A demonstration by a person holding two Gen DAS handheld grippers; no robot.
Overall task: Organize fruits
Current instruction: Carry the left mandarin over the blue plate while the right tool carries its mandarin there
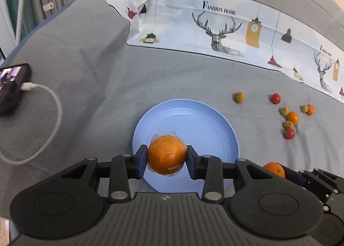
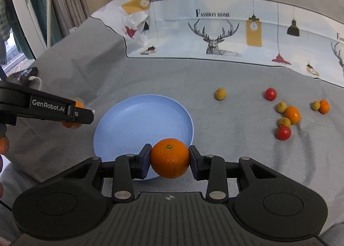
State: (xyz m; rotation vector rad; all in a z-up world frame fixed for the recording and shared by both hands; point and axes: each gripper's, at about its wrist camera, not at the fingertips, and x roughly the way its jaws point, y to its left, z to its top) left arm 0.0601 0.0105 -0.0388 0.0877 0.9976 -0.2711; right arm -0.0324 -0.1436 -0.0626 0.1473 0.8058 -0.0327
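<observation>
A light blue plate (image 1: pixel 200 121) lies on the grey cloth; it also shows in the right wrist view (image 2: pixel 139 116). My left gripper (image 1: pixel 167 155) is shut on a plastic-wrapped orange (image 1: pixel 166 153), held over the plate's near edge. My right gripper (image 2: pixel 169 158) is shut on a bare orange (image 2: pixel 169 157) over the plate's near right rim. The right gripper's orange (image 1: pixel 275 168) shows at the lower right of the left wrist view. The left gripper (image 2: pixel 81 114) and its orange (image 2: pixel 78 104) show at the left of the right wrist view.
Several small fruits lie right of the plate: a red tomato (image 2: pixel 270 93), a yellow-green one (image 2: pixel 220 93), an orange kumquat (image 2: pixel 292 114), another tomato (image 2: pixel 283 132). A printed cloth (image 1: pixel 215 30) lies at the back. A phone (image 1: pixel 10 86) with white cable (image 1: pixel 51 116) lies left.
</observation>
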